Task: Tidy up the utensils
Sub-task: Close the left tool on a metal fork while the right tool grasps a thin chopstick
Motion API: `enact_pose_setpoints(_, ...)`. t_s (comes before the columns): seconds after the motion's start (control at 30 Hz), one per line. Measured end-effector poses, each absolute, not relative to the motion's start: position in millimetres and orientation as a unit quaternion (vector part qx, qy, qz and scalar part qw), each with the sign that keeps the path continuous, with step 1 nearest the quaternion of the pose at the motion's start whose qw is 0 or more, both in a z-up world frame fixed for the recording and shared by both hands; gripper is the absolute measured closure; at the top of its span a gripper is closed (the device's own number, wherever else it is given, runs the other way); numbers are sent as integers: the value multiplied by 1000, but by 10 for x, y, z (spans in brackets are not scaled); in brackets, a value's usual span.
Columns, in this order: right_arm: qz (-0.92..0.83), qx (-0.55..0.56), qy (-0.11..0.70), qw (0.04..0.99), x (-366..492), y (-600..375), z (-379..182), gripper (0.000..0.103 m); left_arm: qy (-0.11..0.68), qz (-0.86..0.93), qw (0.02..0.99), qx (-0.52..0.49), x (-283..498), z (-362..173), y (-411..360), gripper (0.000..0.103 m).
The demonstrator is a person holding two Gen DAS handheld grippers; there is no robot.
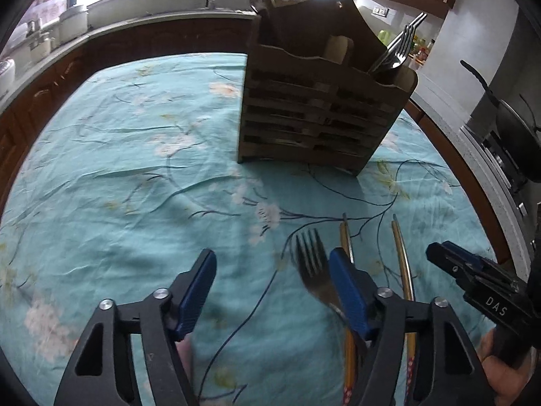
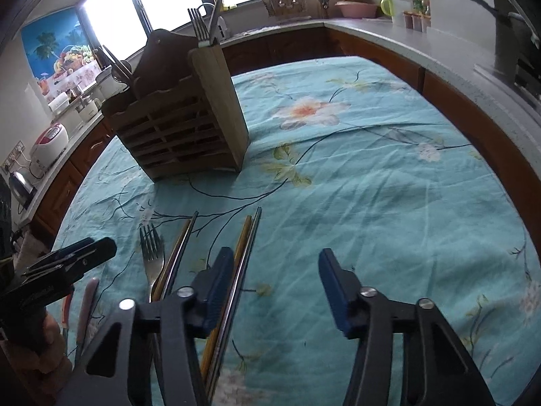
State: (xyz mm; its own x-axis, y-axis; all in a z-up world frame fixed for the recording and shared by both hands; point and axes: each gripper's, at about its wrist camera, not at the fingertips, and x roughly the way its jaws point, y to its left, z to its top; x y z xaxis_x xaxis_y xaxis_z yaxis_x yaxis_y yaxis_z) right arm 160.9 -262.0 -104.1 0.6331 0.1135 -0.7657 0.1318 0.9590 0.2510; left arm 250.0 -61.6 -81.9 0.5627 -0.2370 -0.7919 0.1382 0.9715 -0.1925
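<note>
Left tongs spread wide beside the fork; right tongs gape too, over chopsticks near the wooden caddy.

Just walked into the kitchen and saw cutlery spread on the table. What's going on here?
A person is sorting utensils into a wooden holder, using a hand-held gripper in each hand. The left gripper and right gripper are both open and hold nothing. A fork and chopsticks lie on the blue floral tablecloth just ahead of them. The holder already has some forks standing in it.
</note>
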Motion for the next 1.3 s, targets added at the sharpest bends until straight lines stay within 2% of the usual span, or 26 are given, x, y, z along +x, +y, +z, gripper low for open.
enact_pose_setpoints(0.1, 1, 147, 431, 890, 1667, -2617, -1054, 62, 463, -117, 877, -52, 2629, -901, -694, 41)
enact_pose_setpoints(0.2, 6, 145, 434, 889, 1727, -2608, -1065, 67, 478, -129, 868, -49, 2739, -1010, -767, 56)
enact_pose_setpoints(0.23, 6, 143, 437, 888, 1749, -2606, -1075, 70, 483, -134, 864, -48, 2767, -1049, -792, 65)
enact_pose_setpoints(0.3, 8, 140, 441, 887, 1789, -2596, -1095, 73, 480, -133, 866, -39, 2791, -1076, -841, 69)
enact_pose_setpoints(0.4, 9, 131, 447, 885, 1847, -2568, -1132, 76, 481, -150, 863, -44, 2806, -1093, -870, 84)
enact_pose_setpoints(0.5, 14, 123, 457, 881, 1909, -2518, -1174, 77, 475, -158, 865, -44, 2799, -1087, -876, 90)
enact_pose_setpoints(0.67, 10, 97, 466, 879, 2026, -2421, -1214, 86, 471, -174, 863, -58, 2803, -1075, -796, 98)
enact_pose_setpoints(0.8, 10, 89, 473, 876, 2128, -2422, -1215, 93, 468, -176, 864, -67, 2768, -1026, -700, 101)
enact_pose_setpoints(1.0, 17, 73, 486, 871, 2274, -2381, -1207, 92, 475, -186, 857, -77, 2800, -1033, -676, 101)
enact_pose_setpoints(1.13, 22, 78, 488, 869, 2297, -2413, -1210, 92, 486, -193, 849, -75, 2882, -1033, -725, 92)
enact_pose_setpoints(1.3, 27, 92, 484, 870, 2287, -2476, -1213, 95, 491, -192, 848, -56, 2956, -1098, -806, 95)
